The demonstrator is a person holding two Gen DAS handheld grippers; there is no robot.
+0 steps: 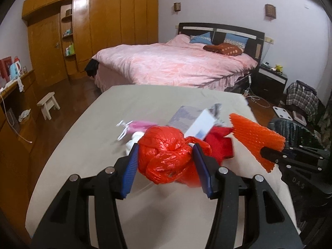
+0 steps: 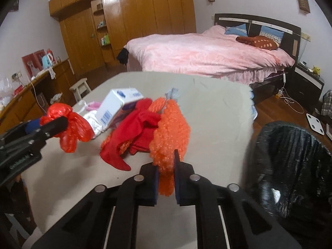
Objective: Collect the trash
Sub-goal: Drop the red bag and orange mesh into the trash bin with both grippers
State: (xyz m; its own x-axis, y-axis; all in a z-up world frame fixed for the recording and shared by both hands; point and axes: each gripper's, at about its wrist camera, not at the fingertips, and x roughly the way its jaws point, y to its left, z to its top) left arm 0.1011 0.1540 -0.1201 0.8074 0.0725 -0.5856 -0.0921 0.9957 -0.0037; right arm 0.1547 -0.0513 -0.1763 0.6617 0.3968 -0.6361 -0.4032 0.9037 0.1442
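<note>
Risk: your right tongs [image 2: 166, 176] pinch only the orange foam net's [image 2: 171, 124] tail above the surface [image 2: 217, 114], left tongs [image 1: 166, 166] clamp the red bag [image 1: 164, 155]; either may slip before reaching the black bin [image 2: 290, 166]

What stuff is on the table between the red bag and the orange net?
In the right wrist view, between the red bag and the orange net lie a white box, something white and crumpled and a red cloth.
</note>
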